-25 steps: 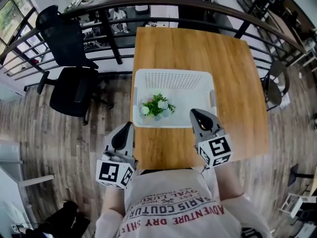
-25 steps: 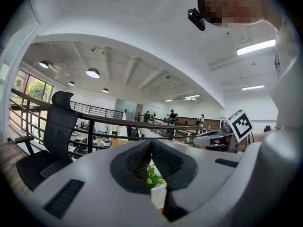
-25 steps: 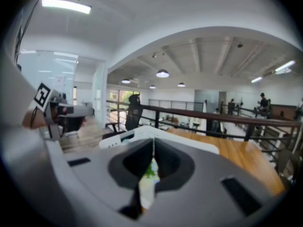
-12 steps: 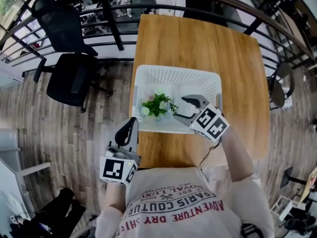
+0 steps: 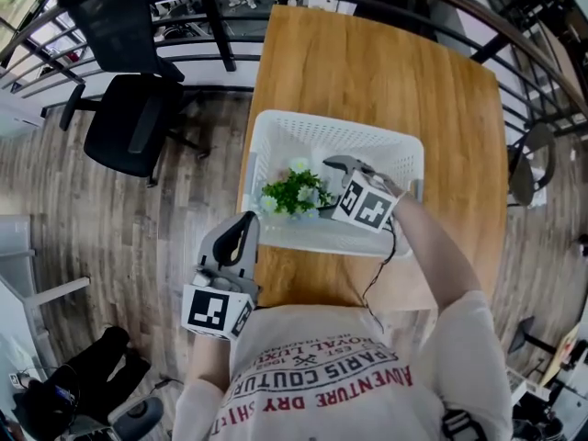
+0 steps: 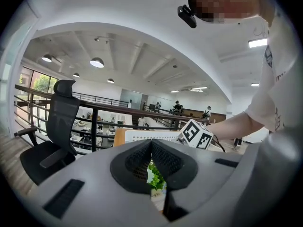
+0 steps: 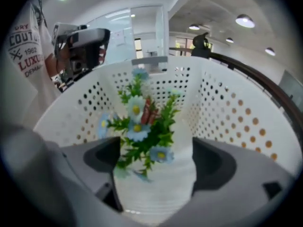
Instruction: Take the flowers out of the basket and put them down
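While the flowers (image 5: 294, 191) lie in the basket (image 5: 367, 145) near the desk (image 5: 367, 62) front edge, the right gripper (image 5: 323, 186) jaws are opening around them, not touching; closing on the stems should come next. The left gripper (image 5: 241, 232) idles, jaws together.

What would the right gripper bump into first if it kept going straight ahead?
Probably the flowers. The right gripper points straight at them inside the white basket, its jaws opening with the bunch partly between them, not yet pinched.
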`<state>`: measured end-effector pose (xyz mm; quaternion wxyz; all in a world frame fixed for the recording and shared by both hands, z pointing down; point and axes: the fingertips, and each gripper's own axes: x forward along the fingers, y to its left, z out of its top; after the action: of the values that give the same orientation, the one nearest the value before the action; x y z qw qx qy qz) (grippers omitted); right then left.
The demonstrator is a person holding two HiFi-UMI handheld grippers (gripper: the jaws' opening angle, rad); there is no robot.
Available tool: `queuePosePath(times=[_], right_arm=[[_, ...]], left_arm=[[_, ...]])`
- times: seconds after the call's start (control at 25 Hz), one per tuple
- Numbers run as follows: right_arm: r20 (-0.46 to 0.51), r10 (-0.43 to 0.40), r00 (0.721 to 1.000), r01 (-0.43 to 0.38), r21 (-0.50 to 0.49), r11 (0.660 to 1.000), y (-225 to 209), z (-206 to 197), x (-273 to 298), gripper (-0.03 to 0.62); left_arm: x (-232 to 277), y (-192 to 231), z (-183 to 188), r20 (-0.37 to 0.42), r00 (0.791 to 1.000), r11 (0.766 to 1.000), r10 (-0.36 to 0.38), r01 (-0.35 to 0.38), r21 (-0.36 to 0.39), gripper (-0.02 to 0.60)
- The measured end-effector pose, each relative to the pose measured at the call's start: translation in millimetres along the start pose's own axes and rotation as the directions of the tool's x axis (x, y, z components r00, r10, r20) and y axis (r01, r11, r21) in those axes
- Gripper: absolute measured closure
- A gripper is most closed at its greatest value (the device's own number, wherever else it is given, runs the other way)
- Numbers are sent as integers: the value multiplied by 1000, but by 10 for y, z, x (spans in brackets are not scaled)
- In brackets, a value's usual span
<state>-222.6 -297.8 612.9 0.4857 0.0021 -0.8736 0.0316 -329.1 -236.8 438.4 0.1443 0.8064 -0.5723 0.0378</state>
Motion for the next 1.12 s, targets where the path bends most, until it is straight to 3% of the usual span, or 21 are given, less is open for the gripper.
queuePosePath(times=[0.28,0.48,0.76,1.12], right_arm=[[-87,68,994,-72,-54,996,-11,-28,503,123],[-80,106,991,-113,-82,990,22,18,742,123],[-90,93,992,-104,-128,986,-10,63,917,123],[-109,44,993,-58,-130,990,-50,53,1062,106]], left_arm=[[71,107,-57,-18,1000,1000,3,-3,19,556],[103,161,-114,-19,1000,1000,9,-9,-9,557],[147,100,-203,-7,999,998,-54,54,-29,557],[150,146,-176,24,999,995,-38,40,-93,557]])
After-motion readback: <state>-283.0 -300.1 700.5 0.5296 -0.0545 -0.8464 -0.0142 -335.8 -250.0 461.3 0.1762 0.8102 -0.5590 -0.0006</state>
